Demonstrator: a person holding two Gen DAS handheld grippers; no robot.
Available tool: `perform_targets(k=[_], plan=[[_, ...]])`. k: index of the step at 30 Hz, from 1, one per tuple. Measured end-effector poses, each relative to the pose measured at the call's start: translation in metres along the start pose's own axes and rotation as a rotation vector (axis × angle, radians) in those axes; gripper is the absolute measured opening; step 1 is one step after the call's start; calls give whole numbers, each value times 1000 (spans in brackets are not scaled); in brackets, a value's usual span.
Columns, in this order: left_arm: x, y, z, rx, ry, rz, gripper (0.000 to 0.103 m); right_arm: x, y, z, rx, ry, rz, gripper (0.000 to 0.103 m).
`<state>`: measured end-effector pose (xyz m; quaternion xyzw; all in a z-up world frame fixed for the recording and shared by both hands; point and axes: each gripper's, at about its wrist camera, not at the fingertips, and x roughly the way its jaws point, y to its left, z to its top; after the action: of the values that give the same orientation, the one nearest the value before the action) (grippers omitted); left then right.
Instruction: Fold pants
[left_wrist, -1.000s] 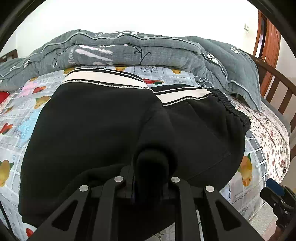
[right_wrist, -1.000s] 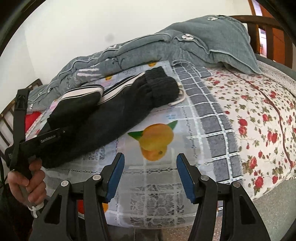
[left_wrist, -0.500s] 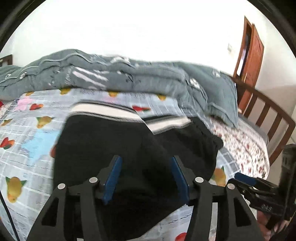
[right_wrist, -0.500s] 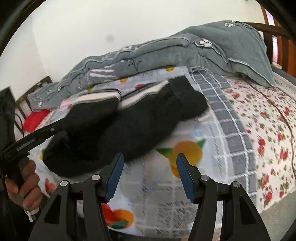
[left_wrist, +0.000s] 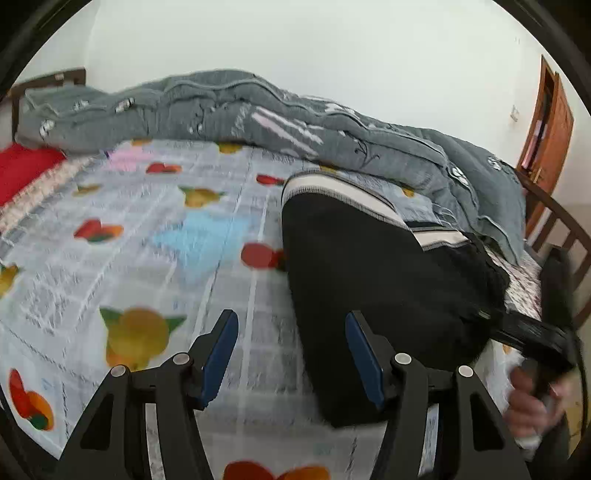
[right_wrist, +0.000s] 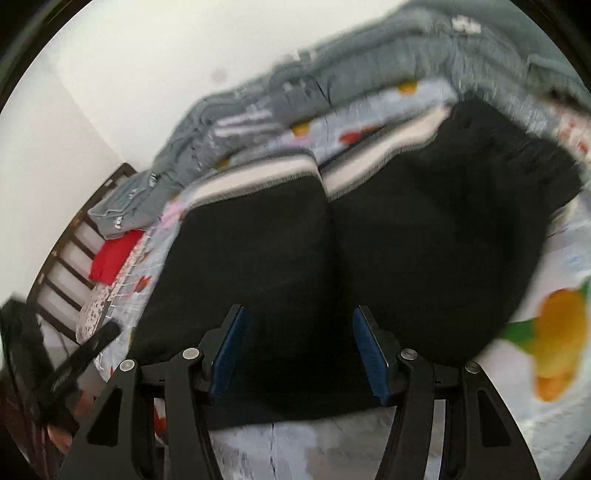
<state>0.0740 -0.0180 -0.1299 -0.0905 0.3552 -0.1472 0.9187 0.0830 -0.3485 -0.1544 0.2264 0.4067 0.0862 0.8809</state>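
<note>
Released a second ago, the black pants lie folded; both tools spread (empty): regrip squarely at the hem.

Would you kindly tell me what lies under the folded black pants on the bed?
The black pants with white striped cuffs rest on a pale fruit-print bedsheet, which shows all around them. Anything else beneath the fabric is covered and cannot be seen.

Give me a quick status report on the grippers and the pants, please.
Left gripper open, empty, over bedsheet. Right gripper open, empty, over black pants. Pants folded, lying on bed. Grey quilt bunched behind; nothing in the way.
</note>
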Motion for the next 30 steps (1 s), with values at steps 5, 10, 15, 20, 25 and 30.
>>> perform_targets(k=[5, 10, 15, 20, 25, 30], plan=[[-4, -2, -24, 45, 3, -159, 64, -13, 25, 16, -105, -80, 1, 18], [22, -28, -38, 91, 105, -218, 64, -38, 47, 43, -191, -159, -9, 18], [48, -53, -49, 130, 114, -21, 67, -58, 49, 62, -255, -196, -34, 17], [51, -81, -53, 201, 89, 83, 70, -99, 30, 74, -344, -301, -139, 17], [38, -88, -47, 134, 58, -87, 77, -136, -32, 77, -284, -390, -277, 17], [47, -114, -57, 178, 103, -133, 75, -89, -113, 58, -162, -209, -404, 17]])
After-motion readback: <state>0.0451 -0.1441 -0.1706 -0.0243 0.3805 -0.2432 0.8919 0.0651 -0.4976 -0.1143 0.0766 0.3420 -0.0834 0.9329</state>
